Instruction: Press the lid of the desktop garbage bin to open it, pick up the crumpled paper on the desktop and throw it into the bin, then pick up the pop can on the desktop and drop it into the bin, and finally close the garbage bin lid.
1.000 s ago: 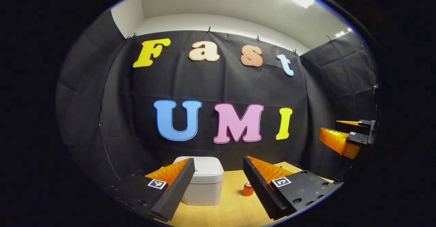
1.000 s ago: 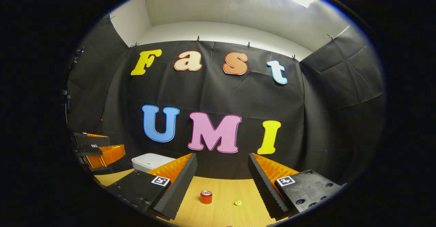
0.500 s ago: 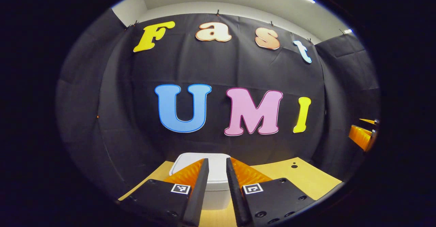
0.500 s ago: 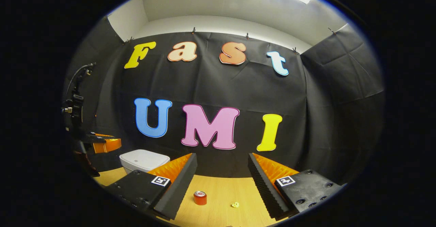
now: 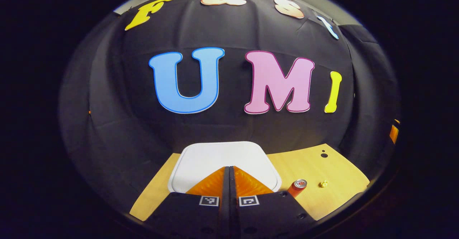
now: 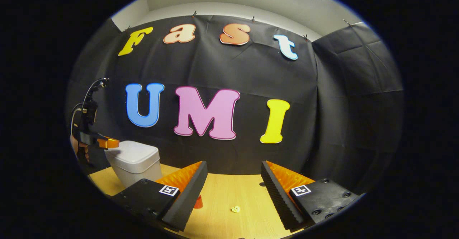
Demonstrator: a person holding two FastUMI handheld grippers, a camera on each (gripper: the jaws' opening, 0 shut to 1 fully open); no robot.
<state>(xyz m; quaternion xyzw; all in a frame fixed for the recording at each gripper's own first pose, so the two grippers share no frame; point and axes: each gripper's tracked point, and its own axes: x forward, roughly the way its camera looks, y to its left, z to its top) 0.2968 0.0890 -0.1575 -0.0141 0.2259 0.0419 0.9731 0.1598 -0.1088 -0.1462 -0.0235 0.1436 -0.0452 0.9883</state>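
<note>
Lettering on the pop can (image 5: 297, 187) is too small to read.

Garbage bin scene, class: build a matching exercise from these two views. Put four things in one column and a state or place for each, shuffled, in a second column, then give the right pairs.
Things
1. garbage bin lid
2. pop can
3. crumpled paper
4. left tool

States or places
A. fingers closed together, over the bin
B. small yellowish wad lying loose on the desktop
C. white, shut flat on the bin
D. upright on the desktop, just right of the bin in the left gripper view

Pairs: 1-C, 2-D, 3-B, 4-A
</note>
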